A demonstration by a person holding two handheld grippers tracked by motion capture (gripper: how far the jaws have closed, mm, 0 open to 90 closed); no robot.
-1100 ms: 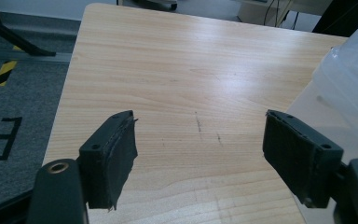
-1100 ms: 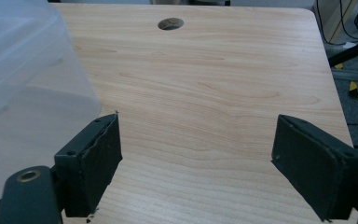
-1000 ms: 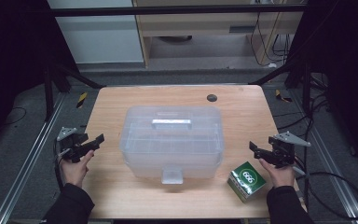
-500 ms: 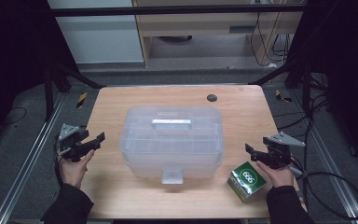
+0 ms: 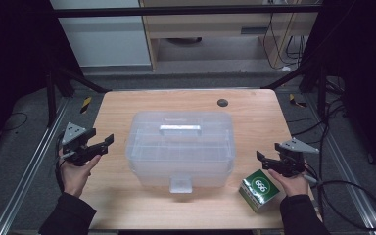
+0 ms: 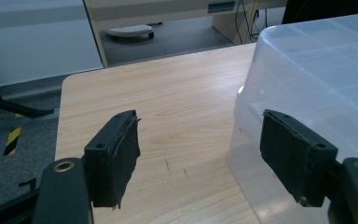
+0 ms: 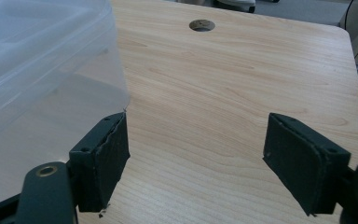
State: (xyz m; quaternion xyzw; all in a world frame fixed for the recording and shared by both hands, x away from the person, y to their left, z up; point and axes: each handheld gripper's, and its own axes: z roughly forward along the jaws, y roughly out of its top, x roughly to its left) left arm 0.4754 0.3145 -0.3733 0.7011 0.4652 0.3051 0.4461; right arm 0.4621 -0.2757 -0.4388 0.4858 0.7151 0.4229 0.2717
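Grippers flank a clear plastic storage box (image 5: 180, 148) that sits lidded at the table's (image 5: 254, 105) middle. Left gripper (image 5: 99, 145) hovers off its left end, jaws apart around nothing; right gripper (image 5: 264, 160) waits beside its right end, jaws likewise wide and empty, just above a green carton (image 5: 259, 189).

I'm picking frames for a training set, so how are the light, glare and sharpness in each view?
High view: table evenly lit, surroundings almost black, picture slightly soft, the clear plastic box pale and low in contrast. Left gripper view: a bright glare spot on the wood beside the box, jaws close up and fairly sharp. Right gripper view: the box looks milky and washed out, wood grain crisp.
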